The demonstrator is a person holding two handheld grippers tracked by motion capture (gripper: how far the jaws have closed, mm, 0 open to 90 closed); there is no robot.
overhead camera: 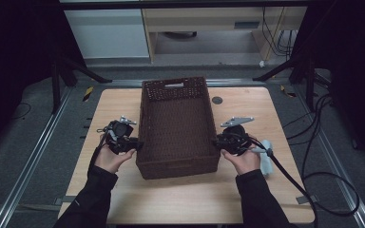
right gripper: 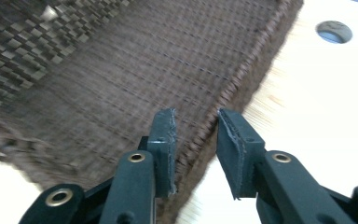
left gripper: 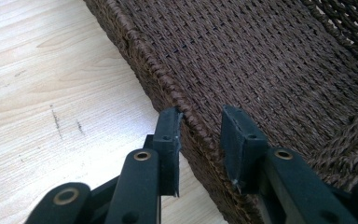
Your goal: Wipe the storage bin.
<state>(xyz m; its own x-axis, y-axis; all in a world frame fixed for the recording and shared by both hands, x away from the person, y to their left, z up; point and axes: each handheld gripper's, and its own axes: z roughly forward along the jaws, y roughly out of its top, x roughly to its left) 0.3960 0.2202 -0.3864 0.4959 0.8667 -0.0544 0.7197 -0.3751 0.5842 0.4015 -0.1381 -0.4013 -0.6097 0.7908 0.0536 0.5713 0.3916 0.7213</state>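
Dark brown woven rectangular basket (overhead camera: 178, 128) sits at the centre of the light wooden table (overhead camera: 247, 194), each long side wall straddled by a black gripper. The left gripper (left gripper: 200, 135) and right gripper (right gripper: 196, 135) both stand spread across the rim, pads not yet pressing. Empty and stiff-woven, it likely lifts lightly; the braided rim offers the firmest hold.

You will find no legible text, label, brand, number or sign on the dark brown woven wicker basket (overhead camera: 178, 124) or on the light wooden table (overhead camera: 247, 190).
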